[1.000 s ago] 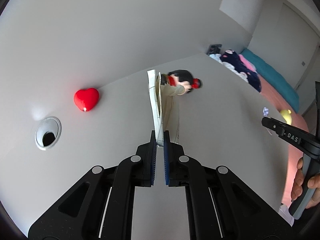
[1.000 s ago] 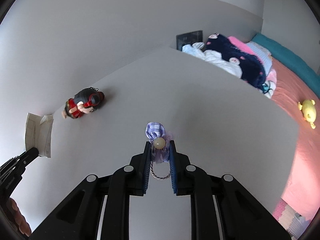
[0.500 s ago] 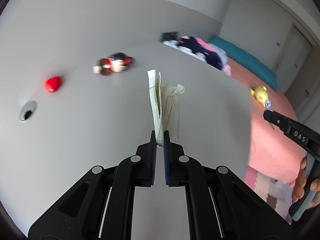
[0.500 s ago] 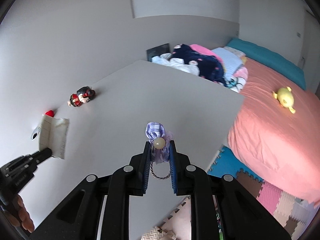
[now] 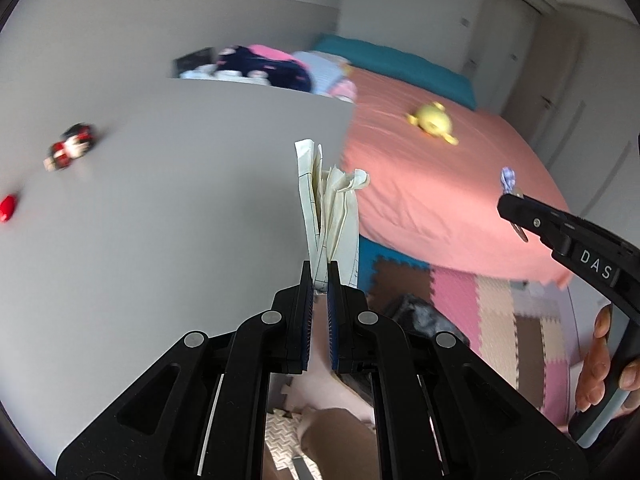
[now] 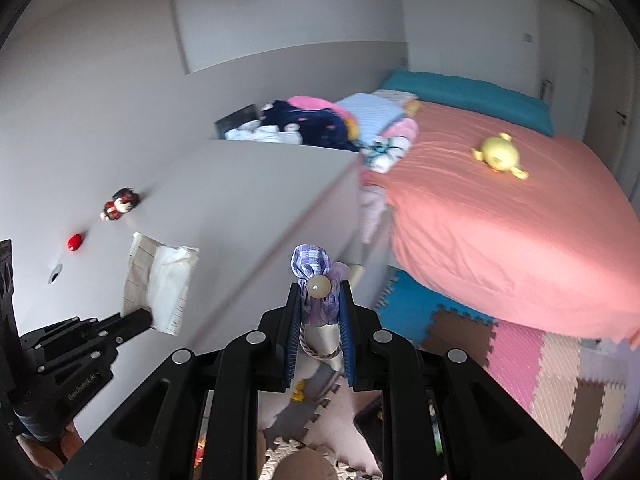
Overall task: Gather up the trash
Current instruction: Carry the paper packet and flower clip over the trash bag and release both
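1. Red heart-shaped object [image 5: 7, 208]: glossy and rounded, lying on the surface [image 5: 160, 200] at the far left edge of the left wrist view; blurred.
2. Small figurine [image 5: 71, 145]: black, red and white, lying on its side on the same matte pale-grey surface, just right of the red piece.
3. Left hand-held gripper [image 5: 319, 280]: black plastic arms with blue ribbed pads, pressed together on the lower edge of a folded paper [image 5: 326, 208]. The paper is cream, creased and crumpled, with ruled lines printed on one sheet. It stands upright out of the jaws, held in the air over the right edge of the surface.
4. Heap of clothes [image 6: 316, 126]: soft fabrics in navy, pink, white and pale blue stripe, bunched beyond the far end of the surface.
5. Right hand-held gripper [image 6: 319, 308]: the same black build, jaws clamped on a lilac cloth scrunchie [image 6: 310, 264]. The scrunchie is gathered and puffy, bearing a round cream bead and a twisted cord loop that hangs between the pads. It is held in the air past the surface's edge, above the floor.
6. Foam floor mat [image 6: 540, 360]: interlocking puzzle tiles in blue, brown, pink and beige.
7. Bed [image 6: 520, 232]: smooth salmon-pink sheet with light wrinkles and a teal pillow; a round yellow plush toy [image 6: 498, 156] lies on top.
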`<state>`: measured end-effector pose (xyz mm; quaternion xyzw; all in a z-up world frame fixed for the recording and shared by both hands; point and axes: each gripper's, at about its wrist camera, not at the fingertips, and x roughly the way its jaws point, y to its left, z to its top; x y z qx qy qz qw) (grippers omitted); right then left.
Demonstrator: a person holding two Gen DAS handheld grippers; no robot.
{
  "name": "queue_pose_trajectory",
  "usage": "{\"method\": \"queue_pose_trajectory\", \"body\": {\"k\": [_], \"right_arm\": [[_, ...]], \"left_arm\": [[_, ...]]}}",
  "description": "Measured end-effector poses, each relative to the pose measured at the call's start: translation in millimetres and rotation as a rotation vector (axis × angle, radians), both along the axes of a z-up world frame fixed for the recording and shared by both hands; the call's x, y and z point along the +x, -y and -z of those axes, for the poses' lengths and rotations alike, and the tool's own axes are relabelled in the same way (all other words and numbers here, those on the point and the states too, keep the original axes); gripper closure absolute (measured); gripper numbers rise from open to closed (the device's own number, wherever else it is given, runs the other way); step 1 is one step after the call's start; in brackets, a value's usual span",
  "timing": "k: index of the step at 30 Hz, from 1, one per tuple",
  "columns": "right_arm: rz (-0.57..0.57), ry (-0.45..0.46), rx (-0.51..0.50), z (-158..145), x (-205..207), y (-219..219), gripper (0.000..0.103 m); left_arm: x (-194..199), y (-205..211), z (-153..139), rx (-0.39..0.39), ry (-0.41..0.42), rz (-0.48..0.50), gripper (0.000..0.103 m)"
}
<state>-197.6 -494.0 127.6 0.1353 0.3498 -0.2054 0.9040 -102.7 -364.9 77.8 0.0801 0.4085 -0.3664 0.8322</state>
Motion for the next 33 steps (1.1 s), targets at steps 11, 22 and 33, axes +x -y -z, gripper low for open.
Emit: {"method": "queue_pose_trajectory", "body": {"k": [11, 22, 33], "right_arm": [[0.209, 0.002, 0.044, 24, -111, 55, 0.083], [0.373, -0.104, 0.138, 87, -170, 114, 0.059], [0.578, -0.113, 0.114, 107, -199, 144, 0.023]], "left_arm": [[-84, 95, 29, 0.072, -0.035, 0.255, 0.097], [-141, 169, 94, 0.242, -0.108, 0.428, 0.074], [-137, 173, 127, 0.342, -0.038, 0.366, 0.006]]}}
